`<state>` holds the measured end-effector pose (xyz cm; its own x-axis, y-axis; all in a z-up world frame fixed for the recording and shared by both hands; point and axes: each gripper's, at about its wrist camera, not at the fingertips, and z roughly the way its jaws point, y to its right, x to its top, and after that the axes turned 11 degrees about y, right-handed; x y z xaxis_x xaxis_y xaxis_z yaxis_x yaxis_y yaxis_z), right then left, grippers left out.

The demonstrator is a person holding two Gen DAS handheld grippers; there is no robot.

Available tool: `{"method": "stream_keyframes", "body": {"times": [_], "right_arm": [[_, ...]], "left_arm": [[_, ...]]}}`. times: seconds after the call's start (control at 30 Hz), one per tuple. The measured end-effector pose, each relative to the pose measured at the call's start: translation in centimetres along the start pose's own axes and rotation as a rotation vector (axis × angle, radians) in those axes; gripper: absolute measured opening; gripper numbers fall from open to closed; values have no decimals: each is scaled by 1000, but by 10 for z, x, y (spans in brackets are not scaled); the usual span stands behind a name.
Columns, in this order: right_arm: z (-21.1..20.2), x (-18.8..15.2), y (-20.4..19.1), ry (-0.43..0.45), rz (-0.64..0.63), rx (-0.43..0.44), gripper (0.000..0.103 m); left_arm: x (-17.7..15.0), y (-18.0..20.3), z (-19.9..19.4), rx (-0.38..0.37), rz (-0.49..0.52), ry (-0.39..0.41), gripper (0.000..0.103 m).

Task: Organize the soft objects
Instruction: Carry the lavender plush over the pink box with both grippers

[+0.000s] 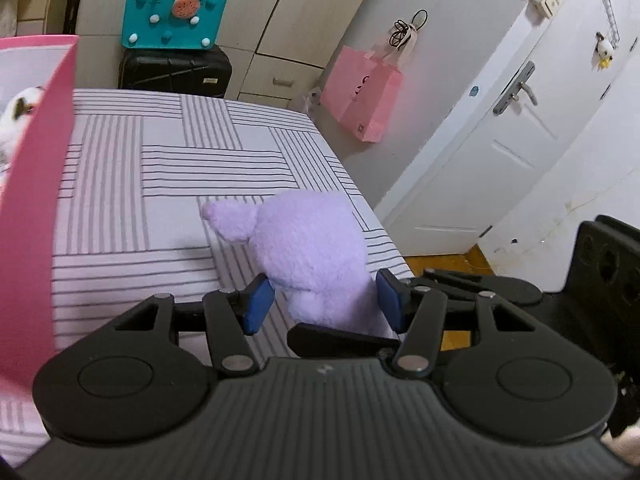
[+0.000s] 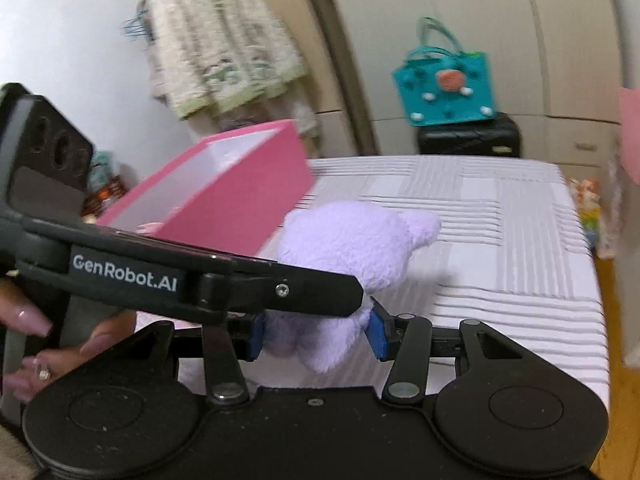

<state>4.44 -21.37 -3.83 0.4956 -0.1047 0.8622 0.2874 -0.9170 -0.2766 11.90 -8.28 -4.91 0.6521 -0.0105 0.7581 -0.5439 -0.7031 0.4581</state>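
Left wrist view. We hold the purple plush toy [image 1: 308, 252] between both pairs of tongs. The left tongs [image 1: 326, 300] are clamped on its lower body: the right blue pad presses into the pile, and the left blue pad [image 1: 258, 306] sits against the fur at its edge. We judge that two grips are used because the toy is soft and would sag or swing from one. The toy is above the bed [image 1: 160, 160], near its right edge. The bed cover is smooth cloth with blocks of grey stripes. The pink box [image 1: 36, 184] stands at the left edge of the bed, its wall flat and stiff; a white plush toy [image 1: 16, 120] lies inside. A teal bag [image 1: 176, 12] rests on a black suitcase [image 1: 176, 72] beyond the far edge of the bed.

Right wrist view. The right tongs [image 2: 320, 336] are clamped on the bottom of the same purple plush toy [image 2: 352, 240]; the fur bulges around both blue pads [image 2: 378, 334]. The arm of the left tool [image 2: 192, 276] crosses in front, and a hand [image 2: 36, 344] grips its handle. The pink box [image 2: 224, 188] is open at the top, just beside the toy and towards the left edge of the bed [image 2: 500, 240]. We judge that the box is the place for the toy and that the toy is not yet inside it. The fur is short, dense and fuzzy, with a rounded ear at the upper right.
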Motion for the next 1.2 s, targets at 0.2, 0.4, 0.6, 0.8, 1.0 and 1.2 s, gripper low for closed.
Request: {"method": "stream_keyframes", "body": {"times": [0.2,0.4,0.6,0.8,1.0,1.2], "right_arm": [[2,19,-35,-21,-66,83,54],[2,43,-82,0,-180,163,54],[24,69,-104,8,-181,235,54],[67,93,-130,-20,-213,277,54],[121,110,-145,-58,-244,249,54],[173,108,-142,-161,-235,242,54]], "left_arm": [[9,-2,-41,-17,-17,-12,54],[27,-12,-81,-2,-29,20,54],[50,-30,-113,78,-15,88,54],[79,-73,-129,139,-72,104,54],[105,-120,-122,201,-122,84,53],[112,-170,-95,219,-203,-20,53]]}}
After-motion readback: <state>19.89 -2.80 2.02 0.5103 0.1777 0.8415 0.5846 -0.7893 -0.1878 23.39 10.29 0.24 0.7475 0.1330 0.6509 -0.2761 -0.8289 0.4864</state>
